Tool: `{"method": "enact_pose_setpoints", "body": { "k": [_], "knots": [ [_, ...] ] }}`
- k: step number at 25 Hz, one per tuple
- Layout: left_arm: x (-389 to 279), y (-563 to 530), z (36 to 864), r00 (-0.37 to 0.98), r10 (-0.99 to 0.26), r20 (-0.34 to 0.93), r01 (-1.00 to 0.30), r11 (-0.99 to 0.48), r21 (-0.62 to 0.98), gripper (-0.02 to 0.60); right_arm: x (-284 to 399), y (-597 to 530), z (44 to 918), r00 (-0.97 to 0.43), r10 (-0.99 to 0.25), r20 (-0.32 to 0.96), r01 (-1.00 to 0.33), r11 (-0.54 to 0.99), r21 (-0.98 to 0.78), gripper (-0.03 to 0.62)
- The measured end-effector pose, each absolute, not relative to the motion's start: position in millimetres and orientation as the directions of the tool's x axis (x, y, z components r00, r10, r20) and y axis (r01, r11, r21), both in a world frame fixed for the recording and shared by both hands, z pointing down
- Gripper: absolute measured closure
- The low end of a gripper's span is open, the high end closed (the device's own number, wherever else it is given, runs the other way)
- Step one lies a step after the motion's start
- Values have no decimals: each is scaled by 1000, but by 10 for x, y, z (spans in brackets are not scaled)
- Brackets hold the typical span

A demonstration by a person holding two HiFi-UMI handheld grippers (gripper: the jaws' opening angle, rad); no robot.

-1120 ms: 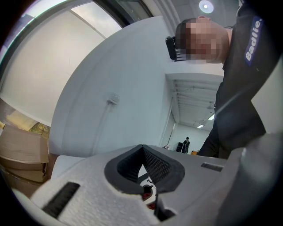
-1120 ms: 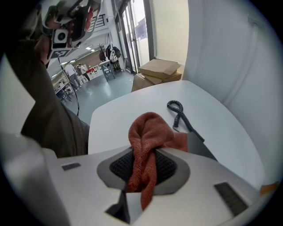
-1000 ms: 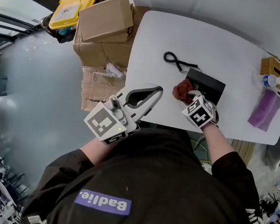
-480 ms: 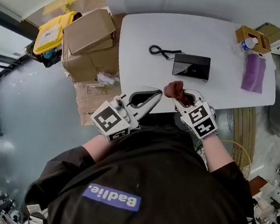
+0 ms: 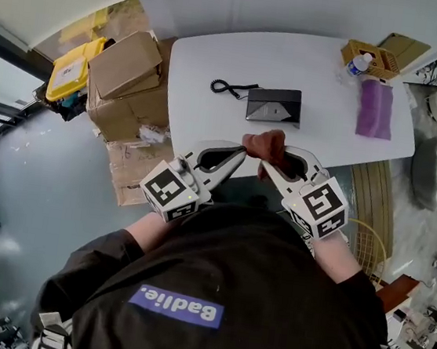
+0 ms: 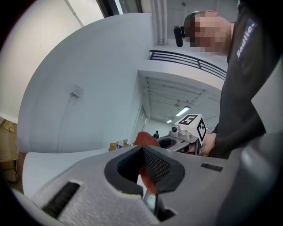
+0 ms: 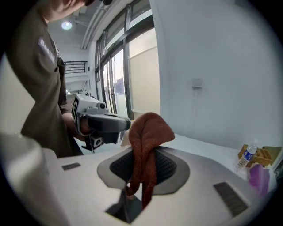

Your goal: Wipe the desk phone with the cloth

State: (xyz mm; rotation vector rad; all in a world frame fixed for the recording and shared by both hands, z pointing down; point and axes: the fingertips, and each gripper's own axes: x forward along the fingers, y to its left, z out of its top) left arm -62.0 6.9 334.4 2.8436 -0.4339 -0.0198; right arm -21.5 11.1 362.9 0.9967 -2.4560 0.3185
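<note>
The black desk phone (image 5: 274, 105) lies on the white table (image 5: 217, 59), its coiled cord (image 5: 229, 87) trailing left. My right gripper (image 5: 271, 151) is held over the table's near edge, away from the phone, and is shut on the rust-red cloth (image 5: 265, 142). In the right gripper view the cloth (image 7: 150, 128) bulges above the pads and hangs down between them. My left gripper (image 5: 243, 146) is shut, its tips against the cloth's left side. In the left gripper view the cloth (image 6: 146, 137) shows just past those tips. Whether they pinch it is unclear.
Cardboard boxes (image 5: 127, 79) and a yellow bin (image 5: 71, 73) stand on the floor left of the table. At the table's right end lie a purple bag (image 5: 375, 108) and a wicker basket (image 5: 371, 58) with a water bottle (image 5: 359, 63).
The right gripper has carried the cloth away from the phone toward the near table edge. The two grippers have come together tip to tip. The left one stays shut.
</note>
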Motion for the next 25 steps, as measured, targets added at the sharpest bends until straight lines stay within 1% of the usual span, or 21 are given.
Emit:
{"method": "enact_pose_setpoints", "body": {
  "k": [7,14,22,25],
  "knots": [
    [-214,261,3263,952,-298,67,-305,-924,230,572,151,219,3313,-661,-657,363,-721,690,-64,505],
    [-26,364,3161,948,-312,69,-319,-927,197,572,296,317,3167,-711,-663,234,-700,700,-144,505],
    [47,422,3180,945,-317,76,-326,-926,193,572,334,381,3123,-736,-643,212,-675,724,-143,505],
    [39,422,3239,943,-316,107,-331,-923,197,572,344,382,3113,-739,-639,213,-670,729,-140,505]
  ]
}}
